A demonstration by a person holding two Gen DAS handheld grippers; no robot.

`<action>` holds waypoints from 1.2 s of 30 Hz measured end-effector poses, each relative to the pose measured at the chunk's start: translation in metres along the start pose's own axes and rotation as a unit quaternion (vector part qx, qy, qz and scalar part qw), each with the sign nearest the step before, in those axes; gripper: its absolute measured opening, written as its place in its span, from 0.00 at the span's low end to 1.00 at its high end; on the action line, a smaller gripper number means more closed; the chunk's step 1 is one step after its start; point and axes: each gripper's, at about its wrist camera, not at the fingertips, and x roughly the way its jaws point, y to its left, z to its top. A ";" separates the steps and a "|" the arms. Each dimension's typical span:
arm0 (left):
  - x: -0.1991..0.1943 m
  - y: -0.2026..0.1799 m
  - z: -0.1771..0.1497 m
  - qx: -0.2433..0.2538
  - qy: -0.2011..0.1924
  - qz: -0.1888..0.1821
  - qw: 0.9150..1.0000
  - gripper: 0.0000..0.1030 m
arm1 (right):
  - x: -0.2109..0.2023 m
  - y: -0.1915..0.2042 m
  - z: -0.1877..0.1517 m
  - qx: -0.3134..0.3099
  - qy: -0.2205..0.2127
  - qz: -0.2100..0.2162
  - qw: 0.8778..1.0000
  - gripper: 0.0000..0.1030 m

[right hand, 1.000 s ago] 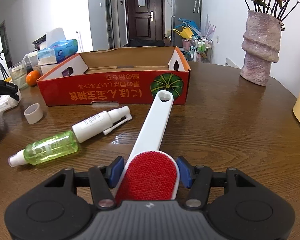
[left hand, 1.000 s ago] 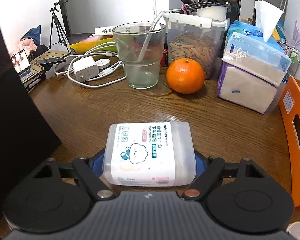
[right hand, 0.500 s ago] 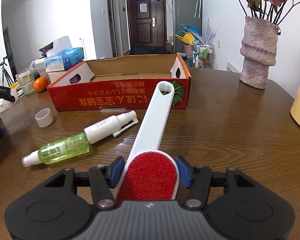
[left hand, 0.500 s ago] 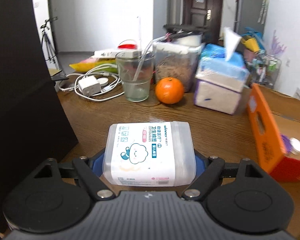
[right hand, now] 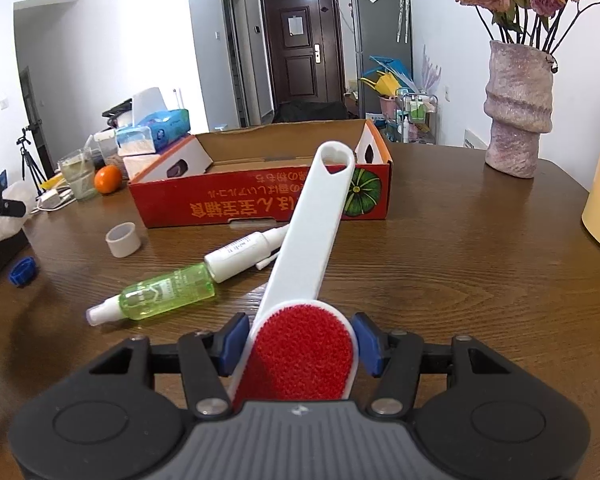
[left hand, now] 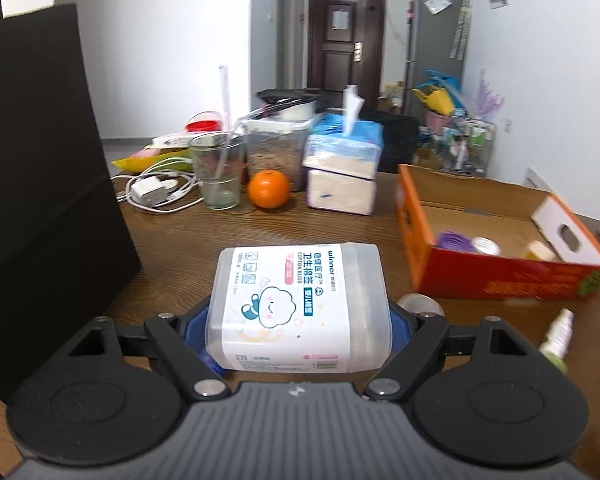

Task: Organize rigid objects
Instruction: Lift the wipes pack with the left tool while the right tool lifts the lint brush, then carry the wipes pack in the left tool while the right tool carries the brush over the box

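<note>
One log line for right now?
left tool: holds clear plastic cotton-bud box | right tool: holds white red-padded lint brush

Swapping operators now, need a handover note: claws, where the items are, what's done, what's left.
Left claw: shut on the cotton bud box, held above the table.
Right claw: shut on the red lint brush, handle pointing toward the cardboard box.
Done: a few small items already lie in the cardboard box.
Left on the table: green spray bottle, white spray bottle, white cap, blue cap.
Next, probably: drop both held items into the box, then collect the rest.
</note>
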 end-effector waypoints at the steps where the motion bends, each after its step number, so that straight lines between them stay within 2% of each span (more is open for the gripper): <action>1: -0.006 -0.004 -0.004 0.004 -0.003 -0.005 1.000 0.81 | -0.003 0.001 -0.001 0.001 -0.002 0.002 1.000 0.54; 9: -0.042 -0.032 -0.030 0.025 -0.011 -0.035 0.999 0.81 | -0.024 0.007 -0.003 0.001 -0.017 0.019 1.000 0.54; 15: -0.064 -0.051 -0.037 0.031 -0.016 -0.052 0.998 0.81 | -0.042 0.013 0.002 -0.003 -0.032 0.034 0.999 0.53; 23: -0.094 -0.074 -0.033 0.039 -0.035 -0.069 0.996 0.81 | -0.068 0.023 0.018 -0.011 -0.059 0.049 0.997 0.51; 36: -0.115 -0.101 -0.008 0.044 -0.044 -0.081 0.995 0.81 | -0.094 0.034 0.054 -0.010 -0.089 0.055 0.994 0.51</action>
